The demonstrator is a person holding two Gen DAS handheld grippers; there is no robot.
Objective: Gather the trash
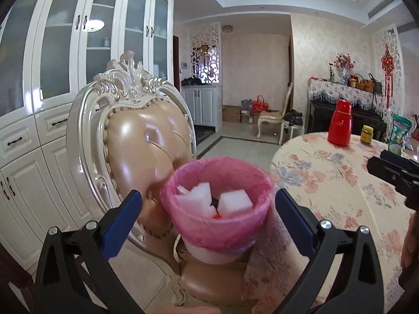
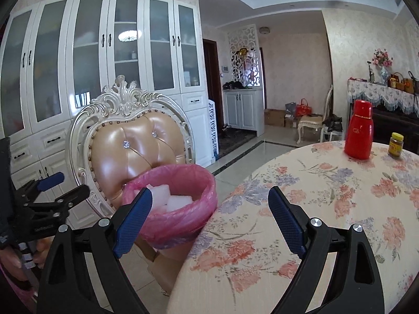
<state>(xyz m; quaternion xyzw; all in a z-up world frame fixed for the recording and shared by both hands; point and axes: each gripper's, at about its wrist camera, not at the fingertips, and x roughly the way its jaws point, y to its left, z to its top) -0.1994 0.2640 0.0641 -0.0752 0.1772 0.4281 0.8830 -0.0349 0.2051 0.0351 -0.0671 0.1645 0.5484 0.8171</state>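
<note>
A small white bin with a pink liner (image 1: 218, 217) stands on the seat of an ornate chair (image 1: 146, 141) beside the table. White foam pieces (image 1: 233, 202) lie inside it. My left gripper (image 1: 208, 214) is open, its blue fingers on either side of the bin, not touching it. In the right wrist view the bin (image 2: 180, 217) is at lower left. My right gripper (image 2: 209, 219) is open and empty above the table edge. The left gripper (image 2: 52, 191) shows at the far left there.
A round table with a floral cloth (image 2: 314, 209) holds a red thermos (image 2: 358, 129), a yellow-labelled jar (image 2: 396, 145) and a green packet (image 1: 399, 136). White glass-door cabinets (image 2: 104, 65) line the wall behind the chair. A second chair (image 2: 314, 123) stands far back.
</note>
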